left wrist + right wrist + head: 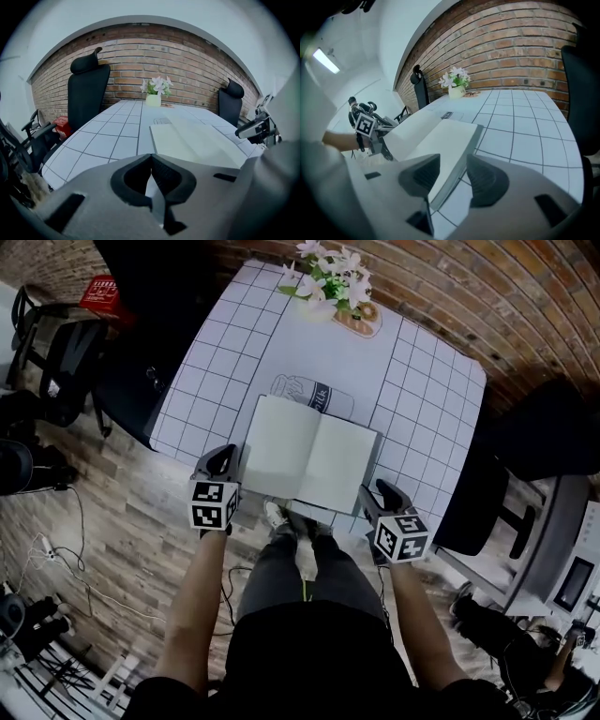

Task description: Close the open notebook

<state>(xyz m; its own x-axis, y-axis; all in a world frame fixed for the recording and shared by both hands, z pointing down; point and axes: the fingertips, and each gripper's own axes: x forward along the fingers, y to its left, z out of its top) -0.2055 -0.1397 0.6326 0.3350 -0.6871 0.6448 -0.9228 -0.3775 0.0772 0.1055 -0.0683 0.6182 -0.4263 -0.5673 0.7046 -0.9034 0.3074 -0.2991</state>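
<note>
The open notebook lies flat on the white grid-patterned table, blank pages up. My left gripper hovers just off its near left corner. In the left gripper view the fingertips meet, so the left gripper is shut and holds nothing; the notebook lies ahead and to the right. My right gripper is at the near right corner. In the right gripper view the right gripper stands open, with the notebook's right cover edge running between the fingers, and the pads do not press it.
A pot of white flowers stands at the table's far end, with a milk-carton print just beyond the notebook. Black office chairs stand at the left and right. A red box sits far left.
</note>
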